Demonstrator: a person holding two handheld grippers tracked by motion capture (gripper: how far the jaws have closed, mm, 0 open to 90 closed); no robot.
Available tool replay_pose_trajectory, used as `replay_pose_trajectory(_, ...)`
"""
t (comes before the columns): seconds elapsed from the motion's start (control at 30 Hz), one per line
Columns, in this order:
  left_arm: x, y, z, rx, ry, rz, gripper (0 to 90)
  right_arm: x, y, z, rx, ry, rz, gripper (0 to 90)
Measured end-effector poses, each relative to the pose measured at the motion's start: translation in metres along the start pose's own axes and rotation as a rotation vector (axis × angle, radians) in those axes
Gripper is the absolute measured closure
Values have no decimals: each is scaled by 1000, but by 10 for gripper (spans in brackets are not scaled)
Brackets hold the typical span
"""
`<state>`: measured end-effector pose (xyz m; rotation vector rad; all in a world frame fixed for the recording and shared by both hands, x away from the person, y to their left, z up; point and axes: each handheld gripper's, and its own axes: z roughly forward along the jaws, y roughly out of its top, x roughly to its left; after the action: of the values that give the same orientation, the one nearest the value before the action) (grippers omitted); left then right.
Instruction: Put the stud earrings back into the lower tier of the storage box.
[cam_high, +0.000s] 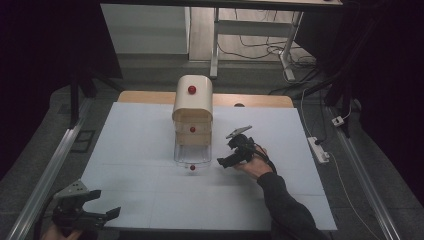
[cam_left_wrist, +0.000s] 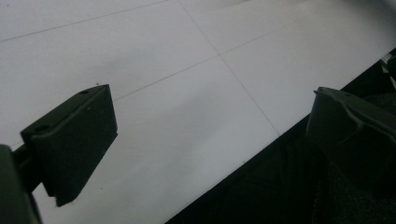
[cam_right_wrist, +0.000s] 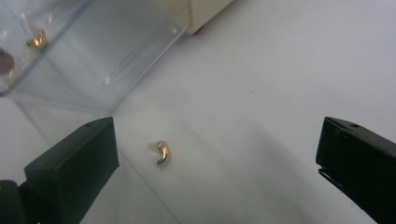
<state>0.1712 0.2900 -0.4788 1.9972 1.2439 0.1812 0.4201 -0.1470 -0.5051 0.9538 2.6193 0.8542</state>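
Nearest the camera in the high view, at the table's bottom left corner, the left gripper (cam_high: 107, 214) sits in a hand over the edge of the white table (cam_high: 140, 150). Its own view shows its two black jaws spread wide with nothing between them — just bare white surface and the dark drop past the table's edge.

Farther in, right of centre, the right gripper (cam_high: 223, 161) is held by a hand (cam_high: 255, 164) with a dark sleeve coming up from the bottom edge. It points left toward the foot of the drawer unit. Its jaws stand released and wide apart, and in the right gripper view a small gold earring (cam_right_wrist: 162, 153), curved like a hook, lies on the table between them, nearer the left jaw and touching neither.

Just beyond the earring is the clear drawer (cam_right_wrist: 93, 51), pulled out of the bottom of the small cream drawer cabinet (cam_high: 192, 100). Inside the drawer, at its far corner in the right gripper view, lies another gold piece (cam_right_wrist: 37, 39). A red knob (cam_high: 192, 167) marks the open drawer's front in the high view, with red knobs on the two tiers above.

Behind the cabinet the wooden table edge shows — then floor, cables and a desk frame.
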Motion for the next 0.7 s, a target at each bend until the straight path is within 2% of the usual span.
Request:
replay_pose_trajectory(0.1, 0, 0, 0, 0, 0, 0, 16, 1, -2, 5, 23, 4, -25, 25)
replay_pose_trajectory(0.2, 0, 0, 0, 0, -1, 1, 16, 3, -4, 9, 39, 15, -40, 136)
replay_pose_trajectory(0.23, 0, 0, 0, 0, -1, 1, 16, 4, -5, 11, 57, 26, -53, 257)
replay_pose_trajectory(0.27, 0, 0, 0, 0, 0, 2, 16, 4, -5, 11, 57, 26, -53, 257)
replay_pose_trajectory(0.3, 0, 0, 0, 0, 0, 2, 16, 6, -5, 11, 59, 17, -73, 285)
replay_pose_trajectory(0.47, -1, 0, 0, 6, 3, 4, 17, 12, -2, 7, 76, 76, -134, 676)
replay_pose_trajectory(0.57, -1, 0, 0, 6, 4, 4, 18, 15, 0, 7, 90, 93, -139, 829)
replay_pose_trajectory(0.7, -1, 0, 1, 6, 5, 2, 18, 14, 1, 7, 97, 100, -117, 836)
